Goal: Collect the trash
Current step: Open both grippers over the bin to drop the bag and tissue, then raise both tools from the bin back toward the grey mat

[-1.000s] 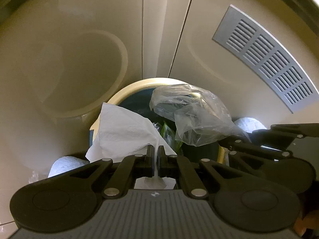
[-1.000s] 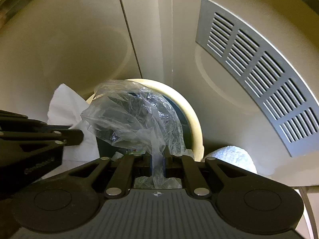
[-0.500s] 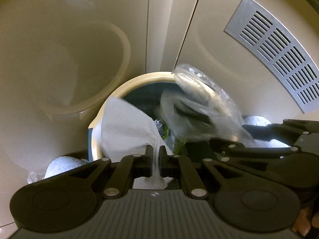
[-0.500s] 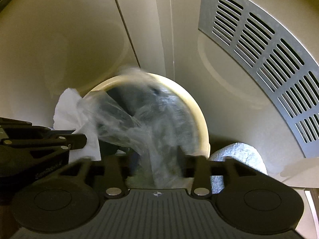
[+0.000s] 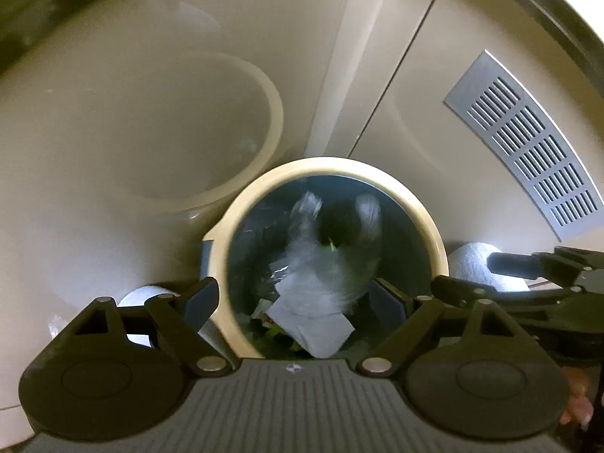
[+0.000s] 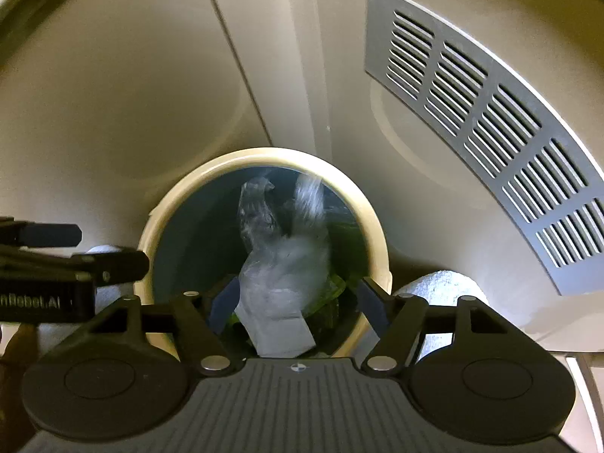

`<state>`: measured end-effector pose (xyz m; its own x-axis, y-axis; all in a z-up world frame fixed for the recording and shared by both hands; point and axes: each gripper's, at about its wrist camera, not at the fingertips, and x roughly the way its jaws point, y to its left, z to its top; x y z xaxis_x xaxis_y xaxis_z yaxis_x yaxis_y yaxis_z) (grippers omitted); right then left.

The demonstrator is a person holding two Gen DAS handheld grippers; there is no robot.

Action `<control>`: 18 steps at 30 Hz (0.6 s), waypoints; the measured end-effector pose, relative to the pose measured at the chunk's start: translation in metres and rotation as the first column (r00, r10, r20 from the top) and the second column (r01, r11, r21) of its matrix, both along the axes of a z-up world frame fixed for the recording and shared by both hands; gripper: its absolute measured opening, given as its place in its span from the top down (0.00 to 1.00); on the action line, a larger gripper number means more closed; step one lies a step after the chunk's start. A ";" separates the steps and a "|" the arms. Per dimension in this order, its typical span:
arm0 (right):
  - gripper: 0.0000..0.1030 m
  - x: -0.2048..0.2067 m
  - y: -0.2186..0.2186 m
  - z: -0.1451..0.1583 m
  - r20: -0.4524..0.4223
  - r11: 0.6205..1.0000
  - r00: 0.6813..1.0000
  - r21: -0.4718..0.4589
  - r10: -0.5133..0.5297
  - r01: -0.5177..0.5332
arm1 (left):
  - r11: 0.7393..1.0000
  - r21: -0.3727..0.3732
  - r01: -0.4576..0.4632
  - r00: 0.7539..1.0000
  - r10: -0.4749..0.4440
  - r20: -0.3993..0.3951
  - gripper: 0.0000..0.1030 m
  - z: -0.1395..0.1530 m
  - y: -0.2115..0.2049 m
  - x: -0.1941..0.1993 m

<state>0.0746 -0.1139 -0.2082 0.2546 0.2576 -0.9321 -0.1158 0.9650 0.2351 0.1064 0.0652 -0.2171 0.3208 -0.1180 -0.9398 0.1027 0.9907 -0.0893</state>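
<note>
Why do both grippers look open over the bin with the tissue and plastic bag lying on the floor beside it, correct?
Not quite. Both wrist views show the tissue and plastic bag inside the bin, not beside it. Left gripper and right gripper are open above it.

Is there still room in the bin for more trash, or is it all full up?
The trash bin has bare dark wall on its far and left sides, above the pile. The near side is crowded: white paper, clear plastic bag and green scraps. Both the left gripper and right gripper hang open over it. Outside, paper rolls flank the bin.
</note>
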 end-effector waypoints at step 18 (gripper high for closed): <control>0.11 -0.077 0.000 0.094 0.262 0.989 0.955 -0.081 0.139 -0.122 | 0.998 0.070 -0.004 0.992 -0.005 0.129 0.00 0.066 -0.006 -0.066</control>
<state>-0.0020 -0.1144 -0.1143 0.4637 0.2479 -0.8506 -0.2914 0.9493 0.1178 0.0399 0.0596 -0.1510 0.4403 -0.0538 -0.8962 0.1094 0.9940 -0.0059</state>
